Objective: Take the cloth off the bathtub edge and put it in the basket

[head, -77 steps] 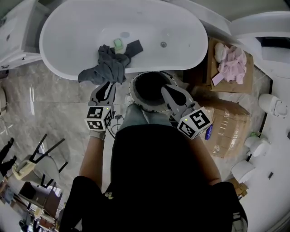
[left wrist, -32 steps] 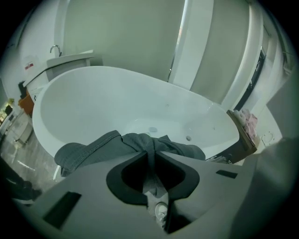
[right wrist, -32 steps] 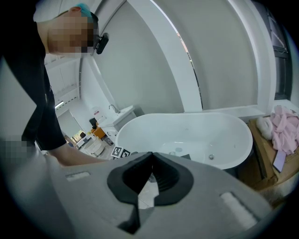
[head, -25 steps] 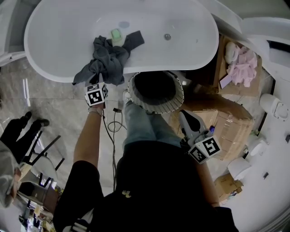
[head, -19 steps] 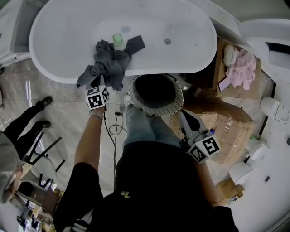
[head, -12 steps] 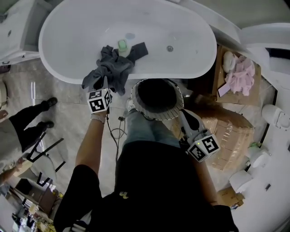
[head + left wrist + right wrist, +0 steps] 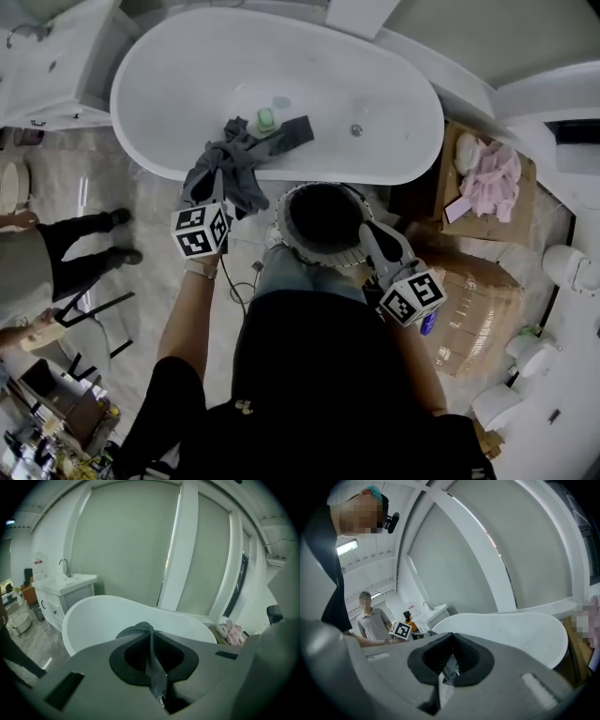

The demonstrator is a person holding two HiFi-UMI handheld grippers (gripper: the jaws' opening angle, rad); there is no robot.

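The dark grey cloth (image 7: 236,167) lies across the near edge of the white bathtub (image 7: 150,141). One end rests inside the tub, beside a small green bar (image 7: 266,119). The other end hangs outside the edge, bunched toward the left tongs (image 7: 150,633). These are clamped on a thin fold of the cloth, which runs as a grey strip between the two pads in the left gripper view. The round basket (image 7: 292,246), dark inside, stands on the floor just outside the same edge, to the right of the cloth and apart from it. The right tongs (image 7: 366,231) show at the basket's right rim in the head view, their pads together with nothing between them. Past the tub's right end, an open cardboard box (image 7: 448,150) holds pink fabric (image 7: 492,178). A second person (image 7: 56,258) stands on the floor to the left.
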